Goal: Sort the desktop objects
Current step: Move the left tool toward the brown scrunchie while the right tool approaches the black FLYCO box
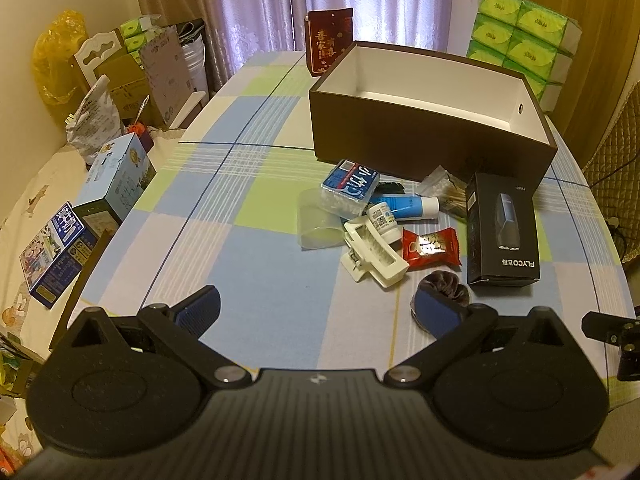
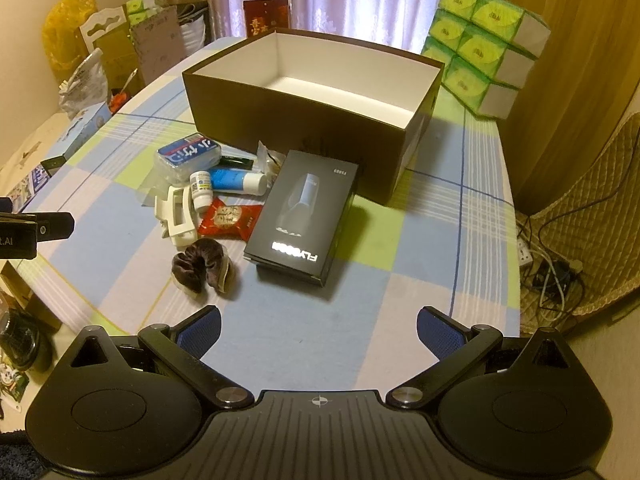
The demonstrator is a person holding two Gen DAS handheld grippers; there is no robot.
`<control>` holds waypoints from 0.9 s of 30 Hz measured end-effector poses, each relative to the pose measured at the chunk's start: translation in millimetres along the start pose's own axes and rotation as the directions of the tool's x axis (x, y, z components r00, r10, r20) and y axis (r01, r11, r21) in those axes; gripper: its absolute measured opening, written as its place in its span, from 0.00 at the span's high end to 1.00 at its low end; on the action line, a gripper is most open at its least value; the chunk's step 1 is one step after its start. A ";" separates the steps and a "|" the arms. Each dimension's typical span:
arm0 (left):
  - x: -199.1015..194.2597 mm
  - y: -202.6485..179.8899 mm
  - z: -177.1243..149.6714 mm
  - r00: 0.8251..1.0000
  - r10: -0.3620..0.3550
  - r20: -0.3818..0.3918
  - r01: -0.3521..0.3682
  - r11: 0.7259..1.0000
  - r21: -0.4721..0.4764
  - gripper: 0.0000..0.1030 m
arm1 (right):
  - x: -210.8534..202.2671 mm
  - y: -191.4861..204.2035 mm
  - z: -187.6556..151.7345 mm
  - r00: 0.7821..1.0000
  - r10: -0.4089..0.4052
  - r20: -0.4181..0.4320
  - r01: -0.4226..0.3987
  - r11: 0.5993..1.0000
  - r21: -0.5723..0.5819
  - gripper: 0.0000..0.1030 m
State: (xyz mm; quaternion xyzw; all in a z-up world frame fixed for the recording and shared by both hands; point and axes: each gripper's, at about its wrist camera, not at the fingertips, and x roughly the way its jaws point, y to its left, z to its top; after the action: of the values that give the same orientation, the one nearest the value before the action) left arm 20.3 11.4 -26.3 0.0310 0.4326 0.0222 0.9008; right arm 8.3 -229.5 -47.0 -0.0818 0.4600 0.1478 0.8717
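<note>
Both claws hovering wide open, holding nothing: left claw (image 1: pixel 316 308), right claw (image 2: pixel 318 328). Clutter is sitting bunched on the table (image 2: pixel 420 280), just in front of the empty brown box (image 2: pixel 312 120). Risks: glossy black carton (image 2: pixel 304 212) looking wide for the jaws, likely slipping; soft velvet scrunchie (image 2: pixel 204 266) squashing; rigid white hair clip (image 2: pixel 176 216) snagging the crinkly red candy wrapper (image 2: pixel 230 218) touching it.
</note>
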 end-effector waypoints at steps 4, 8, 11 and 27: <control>2.8 0.2 0.0 1.000 -0.008 -0.002 0.008 1.000 0.003 0.01 | 1.2 -0.5 0.5 1.000 0.004 0.000 -0.004 1.000 0.004 0.02; 5.0 -0.7 -0.3 1.000 -0.019 0.000 0.019 1.000 0.011 0.01 | 2.7 -1.3 -0.2 1.000 0.011 0.001 -0.011 1.000 0.015 0.02; 8.1 -2.2 -0.7 1.000 -0.031 -0.003 0.031 0.999 0.018 0.01 | 3.1 -1.8 -0.2 1.000 0.020 0.003 -0.020 1.000 0.022 0.02; 20.4 -17.0 -3.7 0.988 -0.154 0.022 0.151 0.982 0.114 0.04 | 12.1 -13.5 -1.7 0.997 0.065 0.031 -0.067 0.993 0.094 0.02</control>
State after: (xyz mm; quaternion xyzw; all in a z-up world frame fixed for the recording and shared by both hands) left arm 30.4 -4.1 -45.8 0.0483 0.4202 -0.0717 0.9033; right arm 18.0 -240.5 -57.9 -0.0231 0.4567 0.1558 0.8756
